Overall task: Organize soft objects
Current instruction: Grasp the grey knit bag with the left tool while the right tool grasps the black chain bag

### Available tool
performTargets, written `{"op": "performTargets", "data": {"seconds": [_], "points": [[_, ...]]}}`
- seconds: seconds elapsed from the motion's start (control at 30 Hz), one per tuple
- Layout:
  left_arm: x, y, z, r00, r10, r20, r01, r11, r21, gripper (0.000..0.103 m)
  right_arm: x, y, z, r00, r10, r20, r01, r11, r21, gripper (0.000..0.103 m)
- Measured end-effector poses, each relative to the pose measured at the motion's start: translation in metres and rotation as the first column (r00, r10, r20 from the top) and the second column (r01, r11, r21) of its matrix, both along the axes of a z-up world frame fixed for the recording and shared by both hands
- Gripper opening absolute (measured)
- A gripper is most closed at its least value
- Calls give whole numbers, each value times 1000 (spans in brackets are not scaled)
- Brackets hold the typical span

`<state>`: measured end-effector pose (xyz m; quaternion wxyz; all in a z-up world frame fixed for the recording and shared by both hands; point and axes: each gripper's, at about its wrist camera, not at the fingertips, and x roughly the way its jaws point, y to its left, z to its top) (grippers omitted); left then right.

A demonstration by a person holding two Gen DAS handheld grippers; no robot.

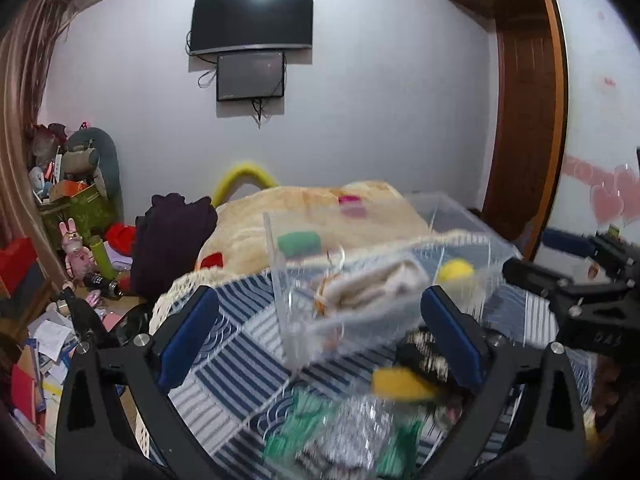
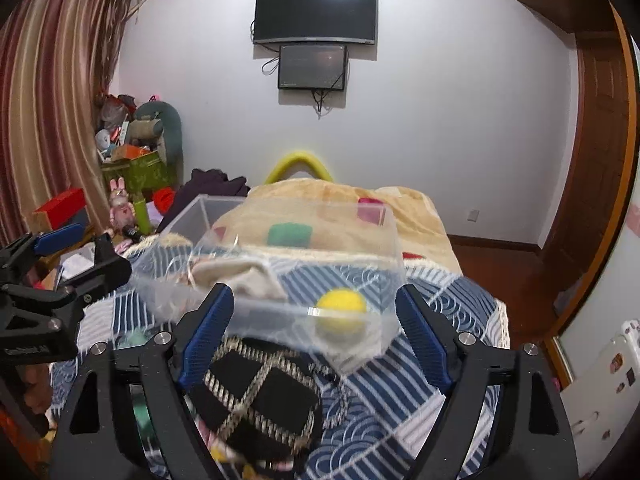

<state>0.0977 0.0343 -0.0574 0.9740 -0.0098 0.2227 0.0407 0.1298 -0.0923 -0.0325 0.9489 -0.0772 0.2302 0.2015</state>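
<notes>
Two grippers are mine here, and both stand with jaws spread wide and nothing between the blue pads. Biggest thing under them is the blue-and-white patterned quilt [image 2: 432,396] spread over the bed, and on it sits my landmark, a clear rigid plastic box [image 2: 280,264], open at the top.

My left gripper [image 1: 320,344] hangs in front of the box's near-left corner; my right gripper [image 2: 316,336] hangs in front of its near wall.

Inside the box, toward its left, lies a folded cream cloth [image 2: 236,276], limp and light by the look of it. I judge it would sag if pinched at an edge, so a fold in the middle is the better hold.

Nearer to me than the box, touching the quilt, lies a black fabric pouch with pale woven diamond trim [image 2: 260,396]. It seems soft and flattish, best taken across its thin edge.

To the box's left and closer to me is a blurred heap of green and silvery soft bits [image 1: 340,436]; I cannot tell what they are.

Smallest is a fuzzy yellow ball [image 2: 342,308] inside the box against its near wall. It looks feather-light and squashy but apt to roll, so I would close gently across its middle.

Pale lettering shows on the left gripper's body in the right view, too blurred to read.
</notes>
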Motion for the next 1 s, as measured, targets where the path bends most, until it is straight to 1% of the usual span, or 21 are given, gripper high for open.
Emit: {"op": "performTargets", "data": {"seconds": [0.1,0.2,0.27,0.33,0.4,0.47,0.53,0.57,0.63,0.67,0.7,0.77,0.8,0.83,0.87,0.9,0.97,1.0], "points": [[-7,-2,-16,999,-2,-35,2,1000,9,102,-6,-1,-11,999,14,-32,-14,1000,-4,81],[-11,-1,-34,996,-21,-89,19,1000,-21,102,-9,1,-25,996,34,-79,-35,999,-8,81],[-12,0,-45,992,-38,-119,34,999,-42,102,-12,5,-35,994,39,-99,-42,999,-28,81],[-12,-1,-55,988,-40,-147,34,998,-44,102,-15,8,-44,992,47,-119,-51,998,-34,81],[-11,0,-64,984,-45,-174,36,998,-53,102,-15,9,-52,986,60,-152,-64,998,-19,81],[-11,3,-72,979,-66,-191,50,995,-86,102,-12,11,-60,977,84,-195,-85,996,0,80],[-13,4,-77,978,-74,-194,54,993,-106,102,-7,12,-67,968,97,-233,-96,995,15,78],[-13,6,-79,979,-74,-192,53,992,-113,102,-5,11,-69,965,99,-242,-96,995,23,72],[-13,7,-81,979,-79,-190,55,990,-128,90,-3,11,-71,962,99,-254,-94,995,31,66],[-13,7,-82,976,-87,-198,61,989,-132,79,-2,10,-71,962,99,-254,-94,995,32,59],[-11,8,-83,973,-99,-208,70,988,-139,74,-4,9,-71,962,101,-253,-95,995,35,50],[-11,8,-85,973,-100,-208,71,987,-142,71,-5,8,-71,963,104,-250,-98,994,38,44],[-12,8,-85,974,-97,-203,70,988,-137,67,-6,7,-70,963,106,-248,-99,994,38,37],[-13,7,-85,975,-97,-201,71,989,-131,65,-8,7,-70,964,107,-243,-101,994,38,35],[-15,7,-84,976,-96,-196,72,990,-124,61,-9,6,-69,966,108,-237,-103,994,36,33],[-16,7,-83,977,-95,-192,73,990,-122,54,-11,6,-69,966,109,-233,-104,994,36,29],[-18,6,-81,977,-108,-186,85,988,-127,43,-14,3,-66,970,109,-219,-102,994,40,23],[-20,6,-79,978,-108,-180,86,988,-127,42,-14,2,-65,971,109,-215,-102,994,41,21]]}}
